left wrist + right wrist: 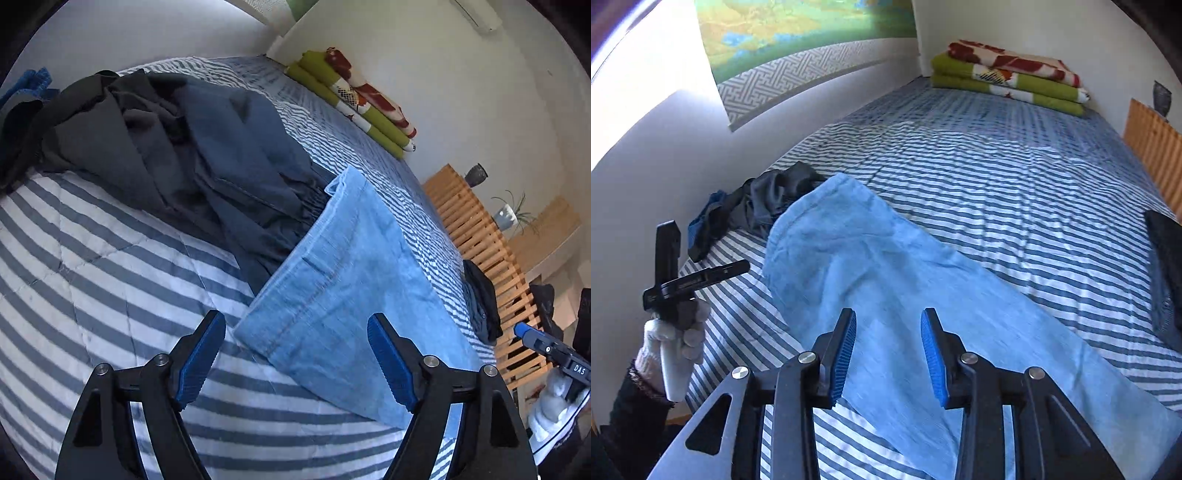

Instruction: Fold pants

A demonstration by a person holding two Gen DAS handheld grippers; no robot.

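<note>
Light blue pants [343,295] lie as a long folded strip on the striped bed cover [92,277]. My left gripper [297,319] hangs open over their near end, with the pads wide apart and nothing between them. In the right wrist view the pants [886,266] run from the middle left to the near right. My right gripper [888,314] hovers over them with its jaws apart and empty. The left gripper [705,247] shows at the left in a gloved hand [679,339]. The right gripper [524,329] peeks in at the right edge.
A heap of dark clothes [166,140] [768,195] lies beside the pants. Folded green and red blankets [354,99] [1008,77] are stacked at the far corner. A dark garment [480,302] [1167,277] rests by the wooden slat frame [476,236]. A potted plant [506,216] stands beyond the frame.
</note>
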